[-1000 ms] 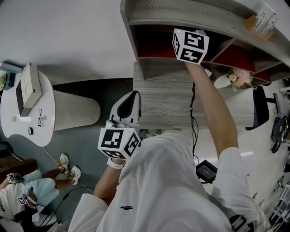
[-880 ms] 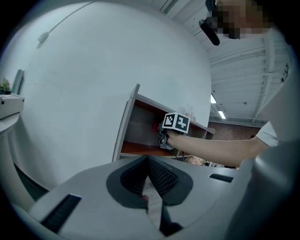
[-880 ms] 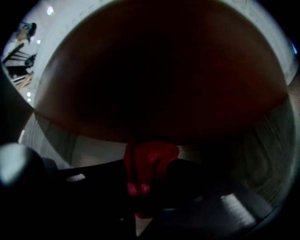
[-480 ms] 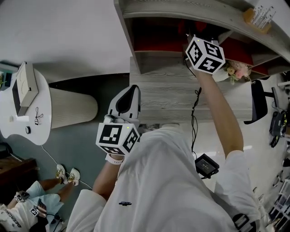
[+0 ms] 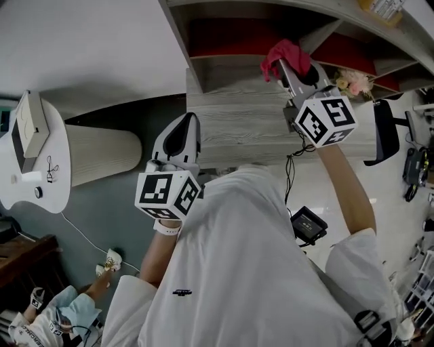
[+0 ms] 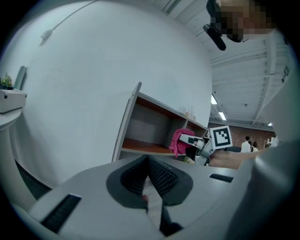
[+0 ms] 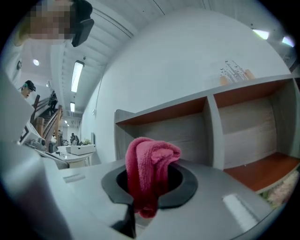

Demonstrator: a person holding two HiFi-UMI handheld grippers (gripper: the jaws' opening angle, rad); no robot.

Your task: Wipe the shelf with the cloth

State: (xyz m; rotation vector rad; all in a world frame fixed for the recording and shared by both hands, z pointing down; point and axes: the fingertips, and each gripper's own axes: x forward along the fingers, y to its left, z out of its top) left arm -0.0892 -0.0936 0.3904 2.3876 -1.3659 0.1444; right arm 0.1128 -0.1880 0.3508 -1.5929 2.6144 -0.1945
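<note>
A pink cloth [image 5: 278,54] hangs bunched between the jaws of my right gripper [image 5: 288,68], which is shut on it. The gripper is held just in front of the grey shelf unit [image 5: 230,74] with red-brown compartment floors. In the right gripper view the cloth [image 7: 150,173] droops over the jaws, with the shelf's left compartment [image 7: 183,131] behind it. My left gripper [image 5: 182,125] hangs lower, in front of the shelf's left end, shut with nothing in it. Its own view shows the shelf [image 6: 145,147] and the cloth [image 6: 177,142] ahead of it.
A white round table [image 5: 27,176] with a box on it stands at the left. Beside the shelf's right end are flowers [image 5: 352,85] and a black chair [image 5: 383,132]. Small bottles [image 5: 383,8] stand on top of the shelf. A person [image 5: 61,318] sits at lower left.
My right gripper has drawn back out of the shelf compartment, down and to the right, so the pink cloth now shows. The left gripper has hardly moved.
</note>
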